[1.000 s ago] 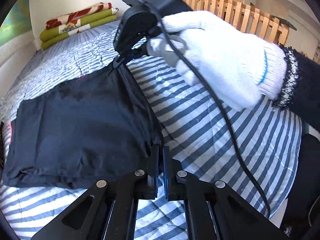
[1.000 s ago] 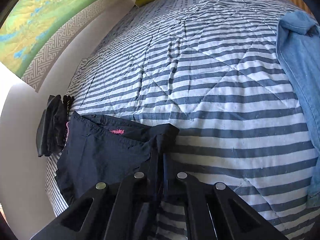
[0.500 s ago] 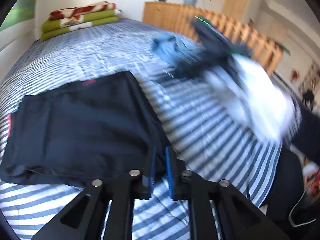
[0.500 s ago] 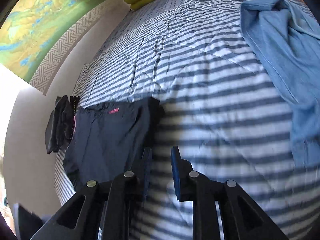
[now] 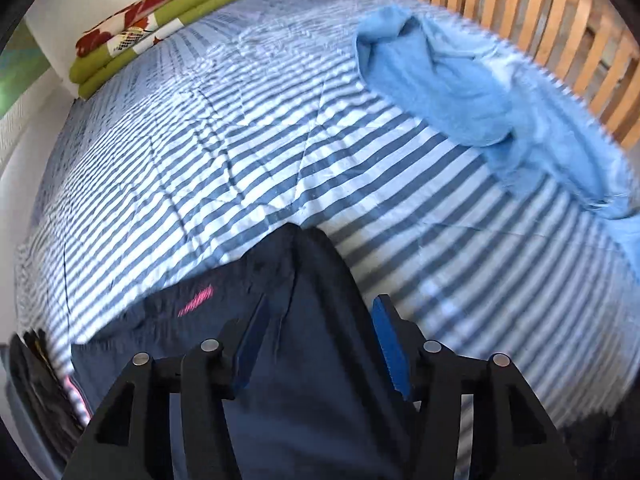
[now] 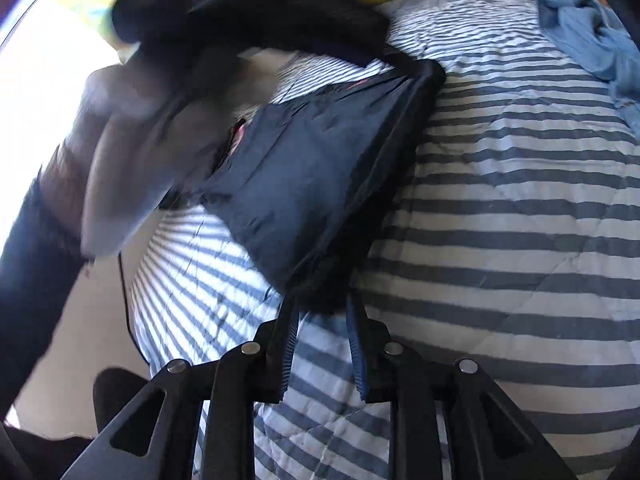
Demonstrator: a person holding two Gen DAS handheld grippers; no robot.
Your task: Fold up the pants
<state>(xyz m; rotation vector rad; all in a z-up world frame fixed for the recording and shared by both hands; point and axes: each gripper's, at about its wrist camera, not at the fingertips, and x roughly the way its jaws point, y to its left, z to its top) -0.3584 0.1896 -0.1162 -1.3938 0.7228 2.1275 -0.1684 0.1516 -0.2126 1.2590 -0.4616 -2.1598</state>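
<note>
Pants (image 5: 304, 344), dark navy with a pink logo, lie folded into a compact rectangle near one edge of a striped bed (image 5: 248, 152). The fold looks nearly done. To finish well, both tools should lift clear without snagging the cloth, and any loose corner should be pressed flat so the edges line up.

The left hand-held gripper (image 5: 316, 344) points steeply down over the pants. Its jaws have just been opening and now stand spread, with cloth beneath them but not pinched. The right hand-held gripper (image 6: 320, 340) angles down at the near corner of the pants (image 6: 320, 176). Its jaws have parted a little, and the blue pads sit beside the corner without clamping it. In the right view, a blurred gloved hand (image 6: 120, 152) holds the left tool above the pants.

A light blue garment (image 5: 480, 92) lies well apart, near a wooden slatted rail (image 5: 520, 8). Folded blankets (image 5: 152, 20) sit at the far end.
</note>
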